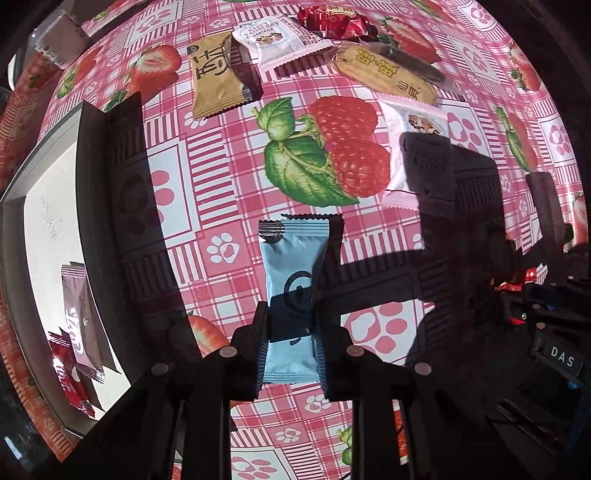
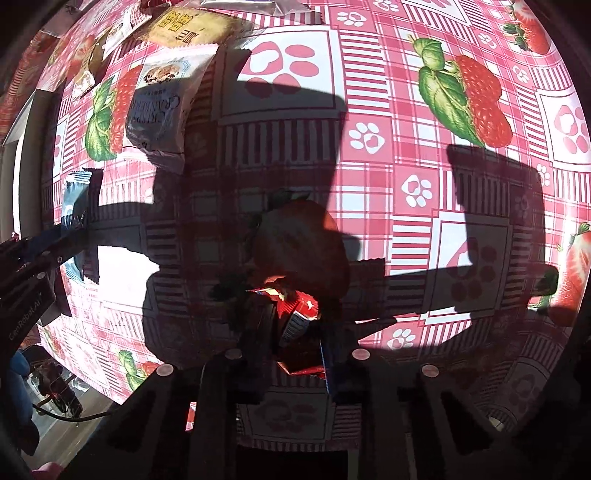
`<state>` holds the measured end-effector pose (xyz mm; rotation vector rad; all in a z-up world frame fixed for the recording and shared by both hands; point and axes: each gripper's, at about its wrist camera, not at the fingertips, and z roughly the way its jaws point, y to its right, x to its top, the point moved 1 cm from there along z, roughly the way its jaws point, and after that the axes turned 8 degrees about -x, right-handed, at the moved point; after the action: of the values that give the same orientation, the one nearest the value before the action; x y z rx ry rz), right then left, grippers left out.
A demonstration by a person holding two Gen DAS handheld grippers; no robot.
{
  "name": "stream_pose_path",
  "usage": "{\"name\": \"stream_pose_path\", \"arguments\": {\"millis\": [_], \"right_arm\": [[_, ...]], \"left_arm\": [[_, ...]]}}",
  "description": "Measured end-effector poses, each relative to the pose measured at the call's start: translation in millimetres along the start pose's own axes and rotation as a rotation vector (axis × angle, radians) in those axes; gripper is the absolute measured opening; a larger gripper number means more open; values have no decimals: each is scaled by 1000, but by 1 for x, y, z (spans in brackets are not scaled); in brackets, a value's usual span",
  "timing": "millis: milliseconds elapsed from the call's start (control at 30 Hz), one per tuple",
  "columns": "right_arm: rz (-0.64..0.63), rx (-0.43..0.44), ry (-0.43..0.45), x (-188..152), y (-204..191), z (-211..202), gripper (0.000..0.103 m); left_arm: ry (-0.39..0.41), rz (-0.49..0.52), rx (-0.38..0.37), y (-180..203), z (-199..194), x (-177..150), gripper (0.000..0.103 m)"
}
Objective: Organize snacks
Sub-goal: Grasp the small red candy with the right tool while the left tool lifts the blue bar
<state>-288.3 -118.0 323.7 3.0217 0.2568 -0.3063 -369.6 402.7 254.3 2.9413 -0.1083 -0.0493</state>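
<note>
At the left edge of the left wrist view a shallow white tray with a dark rim (image 1: 83,155) already holds two snacks, a brown foil sachet (image 1: 82,314) and a red foil packet (image 1: 70,380) overlapping at its lower end, so the sorting looks begun but far from finished. In the lower middle the left gripper (image 1: 290,343) is clamped on a pale blue foil sachet with crimped ends (image 1: 291,273), its jaws narrow and pinching the wrapper into a waist. Across the top of that frame, on the pink checked tablecloth printed with berries and paw marks (image 1: 229,177), several snacks wait loose: a tan sachet (image 1: 218,77), a white cranberry crisp packet (image 1: 277,37), a red wrapped sweet (image 1: 332,20), a yellow rice cracker pack (image 1: 384,70) and another white cranberry packet (image 1: 413,147) at right. In the right wrist view, the right gripper (image 2: 297,332) pinches a crumpled red wrapper (image 2: 299,308), deep in shadow at lower centre.
</note>
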Motion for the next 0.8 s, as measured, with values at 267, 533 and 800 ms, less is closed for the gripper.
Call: {"name": "stream_pose_path", "arguments": {"millis": [267,533,800], "right_arm": [[-37,51,61,14,-29,-34,24],[-103,84,108,65,-53,-51,24],[-190,106,125,79,-101,-55,24]], "left_arm": [[92,-18,-21,-8,-48,-9,25],[156,-85,-27,-47,-76,-17,25],[184,-186,-25,-115,-102,-50,25]]}}
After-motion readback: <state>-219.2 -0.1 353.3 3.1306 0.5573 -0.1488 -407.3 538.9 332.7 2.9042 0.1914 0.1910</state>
